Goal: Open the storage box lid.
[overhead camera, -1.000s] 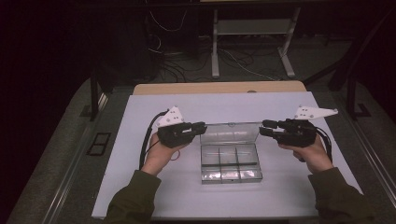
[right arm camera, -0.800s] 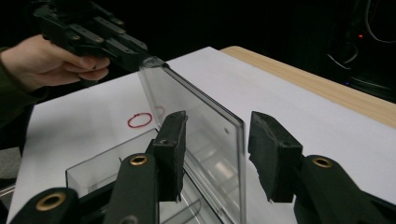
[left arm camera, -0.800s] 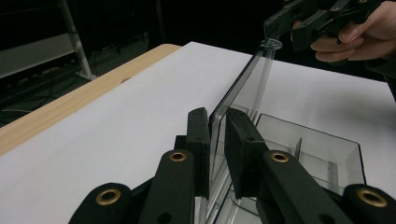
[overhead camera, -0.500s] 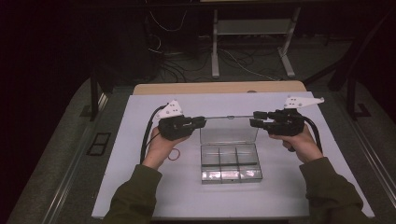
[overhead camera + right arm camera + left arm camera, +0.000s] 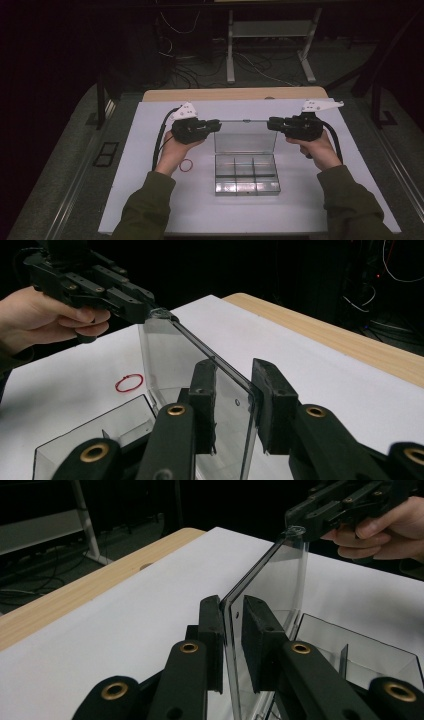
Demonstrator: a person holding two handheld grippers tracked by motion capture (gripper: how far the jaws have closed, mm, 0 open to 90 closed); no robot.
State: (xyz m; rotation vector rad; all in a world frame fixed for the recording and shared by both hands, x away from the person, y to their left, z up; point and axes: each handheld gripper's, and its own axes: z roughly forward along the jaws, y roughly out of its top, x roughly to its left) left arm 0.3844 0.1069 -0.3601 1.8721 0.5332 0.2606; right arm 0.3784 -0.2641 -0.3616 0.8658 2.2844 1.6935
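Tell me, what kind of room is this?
Probably a lab or workshop set up for recording. A white work table stands in a dark room, loose cables lie on the floor behind it, and a metal stand is at the back.

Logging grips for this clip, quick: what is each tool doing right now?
Left tool: jaws straddle the raised clear lid at one corner; a gap shows beside the lid.
Right tool: has just been closing on the lid's other corner; contact cannot be told.

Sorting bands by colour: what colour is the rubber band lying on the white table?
Red; the rubber band shows best in the right gripper view.
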